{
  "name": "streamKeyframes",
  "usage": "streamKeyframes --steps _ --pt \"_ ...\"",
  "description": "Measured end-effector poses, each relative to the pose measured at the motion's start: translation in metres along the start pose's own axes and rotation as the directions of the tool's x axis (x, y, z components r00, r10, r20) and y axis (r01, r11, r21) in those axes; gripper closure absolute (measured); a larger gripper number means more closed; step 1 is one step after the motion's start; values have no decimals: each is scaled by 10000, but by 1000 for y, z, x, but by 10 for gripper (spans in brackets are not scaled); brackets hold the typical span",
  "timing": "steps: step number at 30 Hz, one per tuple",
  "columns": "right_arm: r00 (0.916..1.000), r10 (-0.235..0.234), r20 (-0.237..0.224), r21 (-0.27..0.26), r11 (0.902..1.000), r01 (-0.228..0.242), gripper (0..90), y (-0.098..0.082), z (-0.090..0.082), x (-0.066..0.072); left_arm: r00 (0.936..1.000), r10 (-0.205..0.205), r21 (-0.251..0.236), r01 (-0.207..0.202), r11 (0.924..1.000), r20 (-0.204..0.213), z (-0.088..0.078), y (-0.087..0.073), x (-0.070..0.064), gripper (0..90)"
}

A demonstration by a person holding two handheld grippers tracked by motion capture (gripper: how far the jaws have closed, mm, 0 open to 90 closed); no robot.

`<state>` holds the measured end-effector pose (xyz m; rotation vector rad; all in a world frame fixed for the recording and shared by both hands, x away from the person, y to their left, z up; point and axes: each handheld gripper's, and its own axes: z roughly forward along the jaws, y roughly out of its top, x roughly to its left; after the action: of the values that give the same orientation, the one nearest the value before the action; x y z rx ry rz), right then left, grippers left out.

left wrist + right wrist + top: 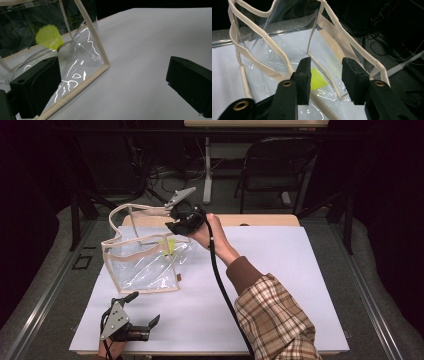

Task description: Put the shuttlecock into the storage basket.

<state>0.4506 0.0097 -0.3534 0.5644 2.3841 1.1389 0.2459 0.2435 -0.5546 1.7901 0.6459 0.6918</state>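
A clear plastic bag (pixel 142 265) with beige trim stands on the white table cover (pixel 280 285), its mouth facing up. A yellow-green piece (pixel 168 246) lies inside it near the right wall. My right gripper (pixel 172 226) hovers over the bag's mouth and points down into it. In the right gripper view the right gripper (pixel 325 75) is open, with the yellow-green piece (pixel 318 78) lower down in the bag (pixel 262 37), untouched. My left gripper (pixel 144 309) rests at the table's front left, open and holding nothing. In the left gripper view the left gripper (pixel 113 85) faces the bag's corner (pixel 82 62) and the yellow-green piece (pixel 48 37).
A black folding chair (pixel 277 165) and a table leg (pixel 207 170) stand behind the table, with cables on the floor. The right gripper's black cable (pixel 222 285) trails across the cover. The bag's handles (pixel 135 209) arch above its mouth.
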Motion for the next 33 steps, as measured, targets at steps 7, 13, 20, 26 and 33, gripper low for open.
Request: streamKeyframes --steps 7,13,20,26,33 --pt "9984 546 -120 -149 9984 -548 267 -8 -18 -8 10000 8 11 -8 10000 -20 0 0 0 0" --pt "9972 680 -295 -212 9974 -687 143 -18 -28 -12 10000 -17 43 17 10000 -73 1 0 0 0" --pt "9960 756 -481 -319 9965 -772 63 -30 -38 -13 9999 -21 118 23 9999 -104 2 0 0 0" --pt "9952 866 -456 -320 9956 -881 25 -43 -48 -15 9999 -20 77 21 10000 -104 0 0 0 0" --pt "9955 880 -352 -378 9953 -893 3 -58 -59 -15 9999 -27 104 28 9999 -121 0 0 0 0"
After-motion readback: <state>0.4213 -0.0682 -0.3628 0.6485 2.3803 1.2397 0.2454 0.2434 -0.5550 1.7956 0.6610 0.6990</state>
